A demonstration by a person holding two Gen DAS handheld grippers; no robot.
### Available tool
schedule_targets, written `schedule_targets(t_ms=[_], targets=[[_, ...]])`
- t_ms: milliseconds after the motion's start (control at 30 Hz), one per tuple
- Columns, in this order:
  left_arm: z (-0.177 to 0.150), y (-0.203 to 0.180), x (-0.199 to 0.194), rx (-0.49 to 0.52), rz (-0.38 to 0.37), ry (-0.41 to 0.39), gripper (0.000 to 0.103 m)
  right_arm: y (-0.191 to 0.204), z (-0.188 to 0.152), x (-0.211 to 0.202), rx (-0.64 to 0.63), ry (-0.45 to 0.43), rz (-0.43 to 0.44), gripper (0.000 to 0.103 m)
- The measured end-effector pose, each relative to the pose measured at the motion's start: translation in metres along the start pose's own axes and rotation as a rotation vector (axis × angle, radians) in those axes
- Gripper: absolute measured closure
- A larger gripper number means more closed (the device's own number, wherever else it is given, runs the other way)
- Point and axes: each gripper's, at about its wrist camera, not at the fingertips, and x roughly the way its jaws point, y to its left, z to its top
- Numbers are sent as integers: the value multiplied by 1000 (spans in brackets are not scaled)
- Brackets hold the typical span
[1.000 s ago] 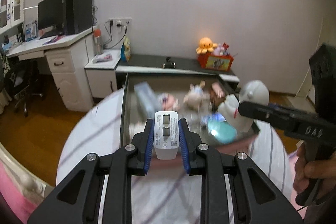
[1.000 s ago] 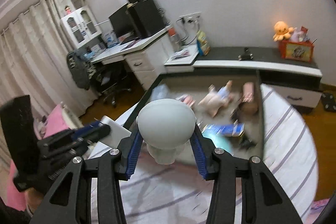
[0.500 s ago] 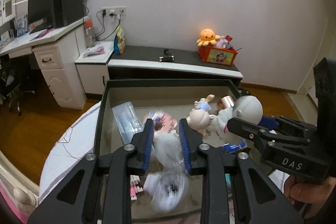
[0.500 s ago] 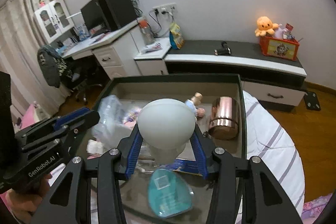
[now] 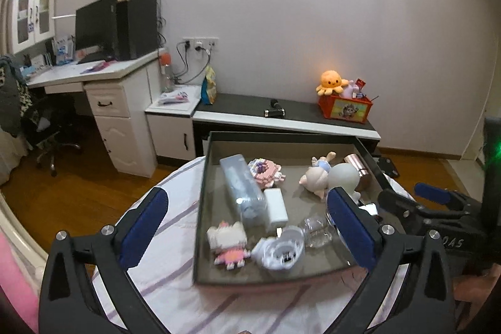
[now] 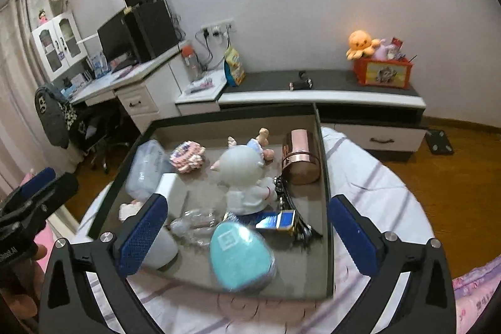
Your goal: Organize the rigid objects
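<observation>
A dark tray (image 5: 200,187) (image 6: 325,177) lies on a striped bed and holds several items. A white charger block (image 5: 275,206) (image 6: 171,189) lies in it beside a clear bottle (image 5: 241,187). A white round-headed figurine (image 6: 245,177) (image 5: 344,177) stands in the tray's middle. My left gripper (image 5: 247,227) is open and empty above the tray's near edge. My right gripper (image 6: 247,232) is open and empty above the tray, with a teal egg-shaped case (image 6: 239,257) below it.
The tray also holds a copper cup (image 6: 300,160), a small doll (image 5: 316,177), a pink block toy (image 5: 228,241), a clear lid (image 5: 280,249) and a blue packet (image 6: 275,219). A low dark bench (image 5: 281,115) and white desk (image 5: 109,77) stand behind.
My left gripper let go of the white charger block into the tray and opened wide. My right gripper let go of the white figurine in the tray and opened. Both pulled back.
</observation>
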Motion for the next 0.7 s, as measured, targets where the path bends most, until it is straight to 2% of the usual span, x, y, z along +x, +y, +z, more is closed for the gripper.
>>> schedule_targets(t_ms=[433,700], targets=[[-35,-14,-128,18,53,-104,0,43,-45,-142,-34,-192,-77,0],[-66,-26,-191,23,83,-175,0,58,-90,-203,-60,-250,-133,0]])
